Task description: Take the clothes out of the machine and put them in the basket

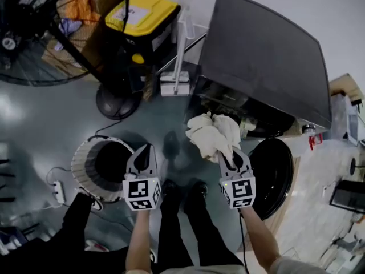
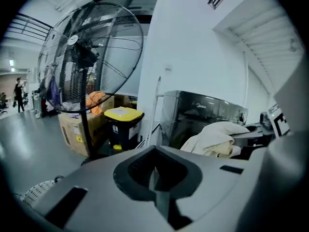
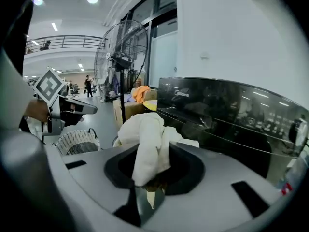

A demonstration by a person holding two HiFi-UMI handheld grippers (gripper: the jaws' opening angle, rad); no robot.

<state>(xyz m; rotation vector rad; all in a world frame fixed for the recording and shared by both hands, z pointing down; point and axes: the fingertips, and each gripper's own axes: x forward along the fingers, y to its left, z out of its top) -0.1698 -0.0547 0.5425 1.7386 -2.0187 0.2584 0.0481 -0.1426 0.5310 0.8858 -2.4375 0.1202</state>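
Observation:
My right gripper (image 1: 230,154) is shut on a bunched cream-white cloth (image 1: 212,132), held up in front of the dark washing machine (image 1: 262,56). The machine's round door (image 1: 278,176) hangs open at the right. In the right gripper view the cloth (image 3: 147,141) drapes over the jaws of the right gripper (image 3: 147,180). My left gripper (image 1: 145,150) hovers beside it at the left, jaws together and empty, next to the white ribbed basket (image 1: 85,167). The left gripper view shows the left gripper (image 2: 154,175) closed, with the cloth (image 2: 215,139) off to the right.
A big standing fan (image 1: 28,33) with a round base (image 1: 117,103) stands at the back left. A black bin with a yellow lid (image 1: 142,16) is near the machine. A power strip (image 1: 59,193) lies left of the basket. The person's shoes (image 1: 182,188) are between the grippers.

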